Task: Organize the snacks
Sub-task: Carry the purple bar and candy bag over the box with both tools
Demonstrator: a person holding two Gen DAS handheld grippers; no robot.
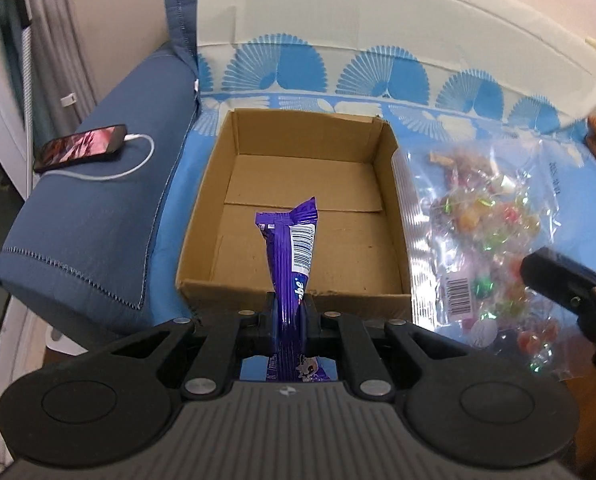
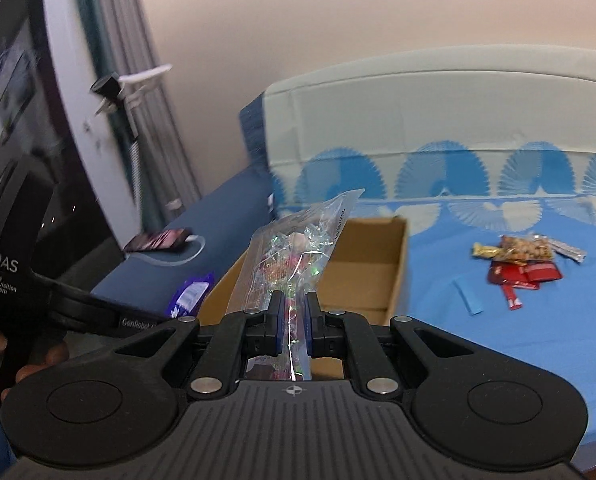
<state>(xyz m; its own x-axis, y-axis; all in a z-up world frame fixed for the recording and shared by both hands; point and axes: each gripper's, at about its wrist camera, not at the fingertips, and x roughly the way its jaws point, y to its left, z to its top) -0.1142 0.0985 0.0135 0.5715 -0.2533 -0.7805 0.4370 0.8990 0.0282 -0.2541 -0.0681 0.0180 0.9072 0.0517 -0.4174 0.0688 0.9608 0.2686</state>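
Left wrist view showed a dark phone (image 1: pixel 80 151) on a blue sofa arm, then the left gripper (image 1: pixel 289 304), its fingers pinching a purple foil snack bar (image 1: pixel 292 252) over an open, empty brown cardboard box (image 1: pixel 298 184). Right wrist view showed the right gripper (image 2: pixel 293 314) pinching a clear plastic bag of wrapped candies (image 2: pixel 294 252) above the box; small snack packets (image 2: pixel 518 260) lay farther right on the blue cover.

Soft, even indoor light; faint shadows; strong fisheye bending at edges with dark corners; right wrist view motion-blurred, hazy; left wrist view sharper centrally.
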